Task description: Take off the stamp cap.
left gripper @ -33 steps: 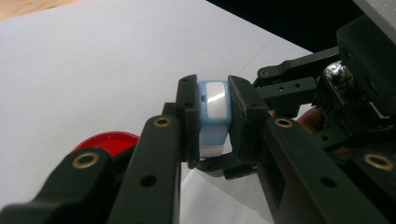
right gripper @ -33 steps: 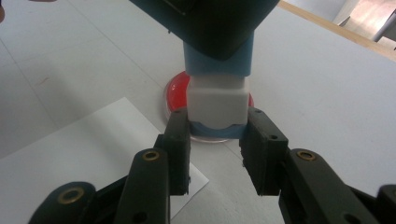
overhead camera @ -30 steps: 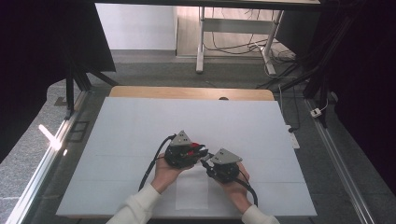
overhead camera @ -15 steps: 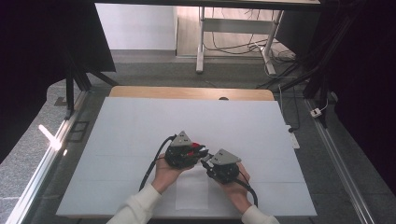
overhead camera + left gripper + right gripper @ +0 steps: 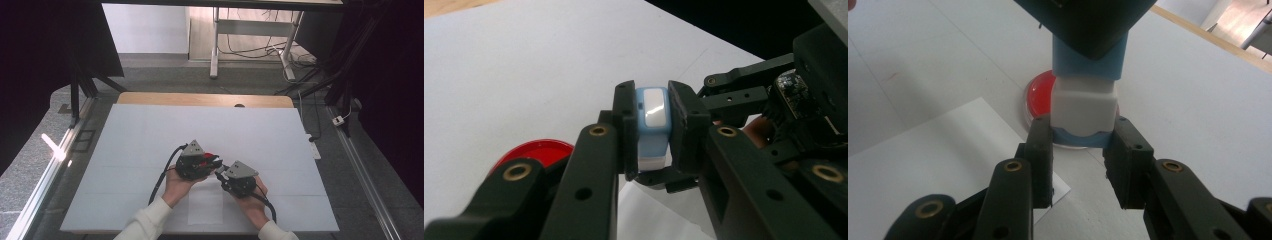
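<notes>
A small blue block with a white cap [image 5: 1082, 107] hangs just above the table between both grippers. My left gripper [image 5: 651, 130] is shut on its light-blue body [image 5: 652, 125], which has a glossy white patch on top. My right gripper [image 5: 1082, 137] is shut on the white-capped end from the opposite side. Under the block lies a flat red round disc [image 5: 1040, 95], red in a clear rim, also at lower left of the left gripper view [image 5: 531, 152]. In the high view the grippers [image 5: 218, 161] [image 5: 221, 171] meet tip to tip near the table's front middle.
A loose white sheet of paper [image 5: 205, 205] lies on the white table cover [image 5: 150, 130] just in front of the hands. The wooden table edge [image 5: 200, 99] runs along the back. Cables trail from both grippers toward the person.
</notes>
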`<move>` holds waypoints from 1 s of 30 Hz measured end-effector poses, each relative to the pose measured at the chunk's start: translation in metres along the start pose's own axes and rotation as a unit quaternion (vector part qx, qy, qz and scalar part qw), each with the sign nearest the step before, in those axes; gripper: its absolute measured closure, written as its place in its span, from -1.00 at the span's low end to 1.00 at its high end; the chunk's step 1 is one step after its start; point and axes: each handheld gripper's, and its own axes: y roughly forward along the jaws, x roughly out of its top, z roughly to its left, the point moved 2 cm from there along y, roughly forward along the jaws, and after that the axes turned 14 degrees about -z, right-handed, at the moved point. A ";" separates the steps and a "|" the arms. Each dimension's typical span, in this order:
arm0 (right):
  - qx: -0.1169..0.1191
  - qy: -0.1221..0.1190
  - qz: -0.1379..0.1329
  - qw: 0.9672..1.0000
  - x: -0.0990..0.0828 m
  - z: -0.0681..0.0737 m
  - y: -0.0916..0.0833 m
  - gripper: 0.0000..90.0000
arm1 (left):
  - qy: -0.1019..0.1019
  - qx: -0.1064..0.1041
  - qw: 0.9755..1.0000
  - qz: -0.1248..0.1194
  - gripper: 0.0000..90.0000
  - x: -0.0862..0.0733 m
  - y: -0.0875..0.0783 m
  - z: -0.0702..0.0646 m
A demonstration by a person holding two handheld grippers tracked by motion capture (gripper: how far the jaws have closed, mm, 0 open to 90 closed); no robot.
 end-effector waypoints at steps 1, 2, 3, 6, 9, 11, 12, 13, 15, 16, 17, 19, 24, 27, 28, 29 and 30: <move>0.002 -0.002 -0.001 1.000 0.000 0.000 0.000 0.46 | 0.000 0.000 1.000 0.000 0.68 0.000 0.000 0.000; 0.003 -0.006 -0.001 1.000 0.000 0.000 0.000 0.46 | 0.000 -0.001 1.000 0.000 0.68 0.000 0.000 0.000; 0.003 -0.011 0.002 1.000 0.000 0.000 0.000 0.46 | 0.000 0.000 1.000 -0.001 0.68 0.000 0.000 0.000; 0.005 -0.010 0.000 1.000 0.000 -0.001 -0.001 0.46 | -0.002 -0.001 1.000 -0.002 0.68 0.000 0.000 0.000; 0.003 -0.001 -0.005 1.000 0.000 -0.001 -0.001 0.46 | -0.003 0.000 1.000 -0.003 0.68 0.000 0.000 0.000; -0.001 0.008 -0.008 1.000 -0.001 -0.001 -0.001 0.46 | -0.002 0.001 1.000 -0.005 0.68 0.000 0.000 0.000; -0.002 0.010 -0.007 1.000 -0.001 -0.001 -0.001 0.46 | -0.003 0.001 1.000 -0.005 0.68 0.000 0.000 0.000; -0.006 0.012 -0.008 1.000 -0.001 0.000 -0.001 0.46 | -0.003 0.001 1.000 -0.006 0.68 0.000 -0.001 0.000; -0.009 0.015 -0.012 1.000 -0.001 0.000 -0.001 0.46 | -0.003 0.000 1.000 -0.006 0.68 0.000 -0.001 0.000; -0.009 0.016 -0.013 1.000 -0.001 0.001 -0.002 0.46 | -0.003 0.000 1.000 -0.007 0.68 0.001 -0.001 0.000; -0.009 0.019 -0.015 1.000 -0.001 0.001 -0.002 0.46 | -0.003 0.000 1.000 -0.007 0.68 0.001 -0.001 0.000; -0.008 0.015 -0.010 1.000 -0.001 0.000 -0.002 0.46 | -0.004 -0.001 1.000 -0.005 0.68 0.000 -0.001 0.000; 0.004 0.004 -0.001 1.000 -0.001 -0.001 -0.001 0.46 | -0.004 -0.001 1.000 -0.001 0.68 -0.001 0.000 0.000; 0.008 -0.003 0.004 1.000 -0.001 -0.003 -0.002 0.46 | -0.006 -0.002 1.000 -0.002 0.67 -0.001 0.000 0.001; 0.006 -0.002 0.003 1.000 -0.001 -0.002 -0.002 0.46 | -0.006 -0.002 1.000 -0.003 0.67 -0.001 0.000 0.001; 0.007 0.002 -0.001 1.000 -0.001 -0.002 -0.002 0.46 | -0.006 -0.002 1.000 -0.004 0.67 -0.001 0.000 0.000; 0.007 0.007 -0.005 1.000 -0.001 -0.003 -0.002 0.46 | -0.006 -0.002 1.000 -0.004 0.67 0.000 0.000 0.000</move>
